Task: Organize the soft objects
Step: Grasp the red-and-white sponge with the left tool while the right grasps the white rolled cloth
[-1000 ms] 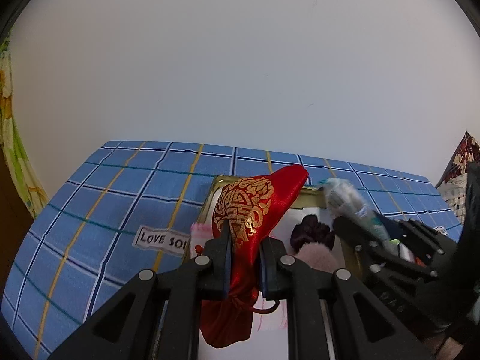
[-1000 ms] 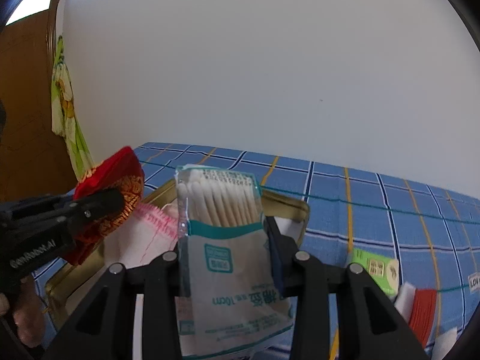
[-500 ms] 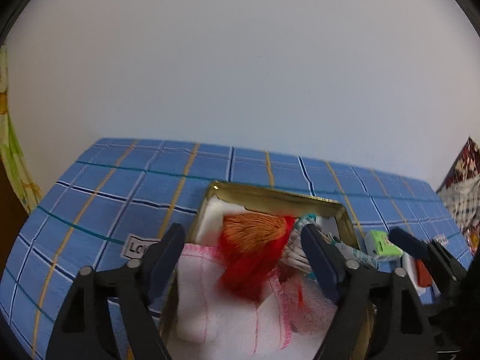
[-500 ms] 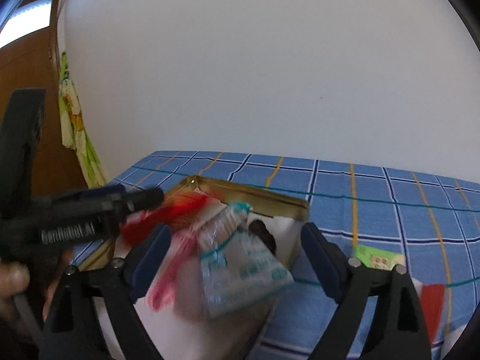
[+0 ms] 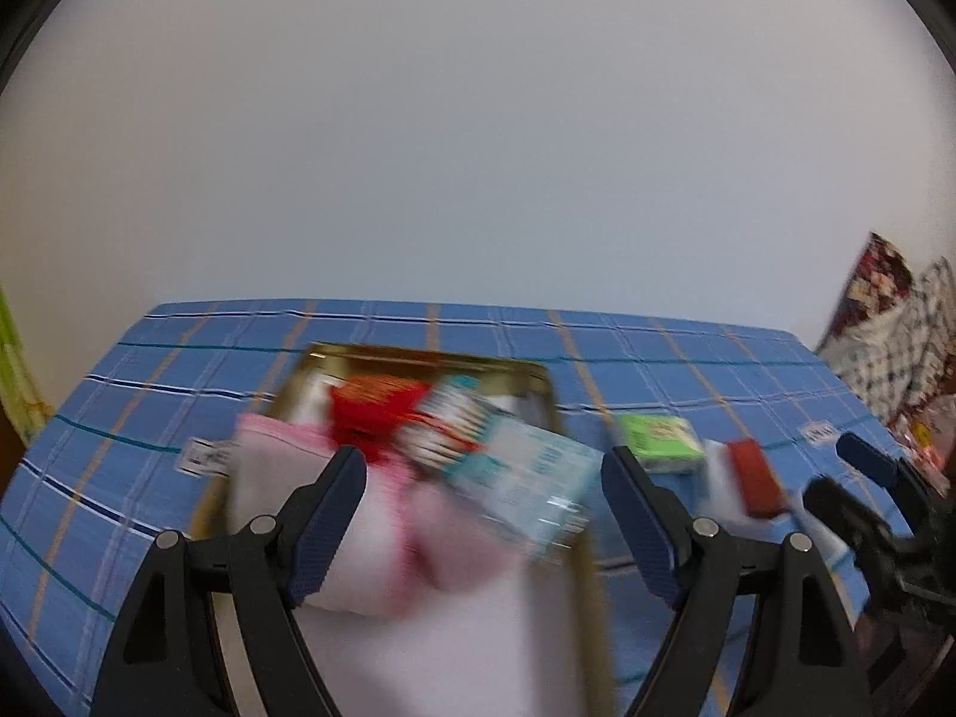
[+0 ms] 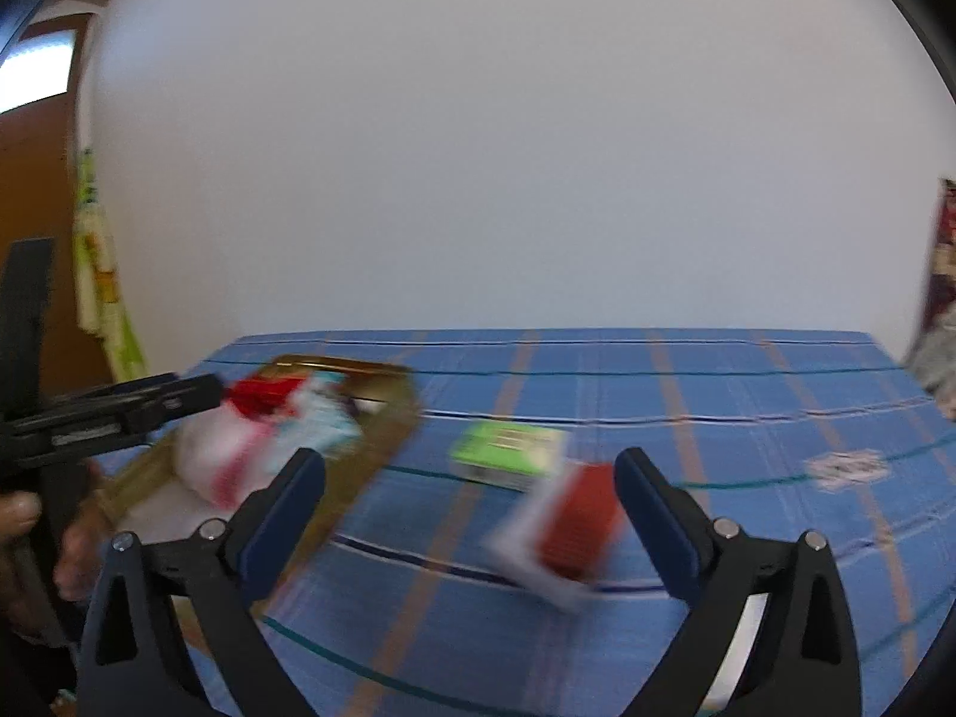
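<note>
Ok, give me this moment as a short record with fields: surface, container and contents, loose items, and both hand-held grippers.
surface: blue checked cloth
container: gold tray
contents: red pouch, cotton swab packet, pink-white cloth
loose items: green pack, red-and-white item, both on the cloth
left hand-held gripper: open, empty, above tray
right hand-held gripper: jaws opening, nothing held, above cloth

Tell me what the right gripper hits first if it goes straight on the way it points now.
Most likely the red and white packet lying on the blue checked cloth, which sits between the right gripper's opening, empty jaws. The green packet lies just beyond. Blur makes depth uncertain.
</note>
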